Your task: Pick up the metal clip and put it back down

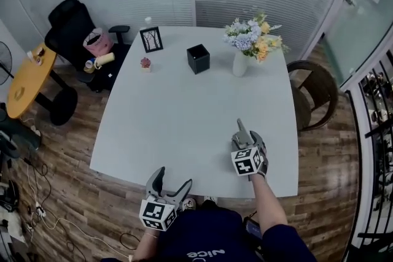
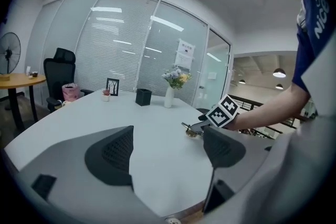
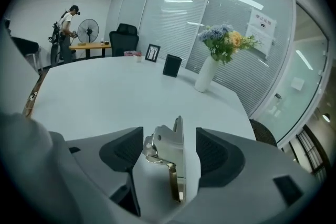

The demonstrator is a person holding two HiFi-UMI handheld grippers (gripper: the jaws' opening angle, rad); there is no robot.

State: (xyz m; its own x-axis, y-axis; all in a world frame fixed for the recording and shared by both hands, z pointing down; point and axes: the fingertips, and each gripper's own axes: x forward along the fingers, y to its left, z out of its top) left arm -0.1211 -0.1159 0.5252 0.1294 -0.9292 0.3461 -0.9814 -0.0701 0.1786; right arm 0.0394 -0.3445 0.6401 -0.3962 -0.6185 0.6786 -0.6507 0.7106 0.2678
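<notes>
The metal clip, silver with a brass-coloured lever, stands on edge on the white table between the jaws of my right gripper. A strip of table shows between the clip and the right pad, so the jaws stand open around it. In the head view the right gripper is tipped down near the table's front right, and it hides the clip. The left gripper view shows the clip under that gripper's tips. My left gripper hovers open at the near table edge, with nothing between its jaws.
At the far side of the table stand a black box, a white vase of flowers, a picture frame and a small potted plant. A black office chair is at the left and a brown chair at the right.
</notes>
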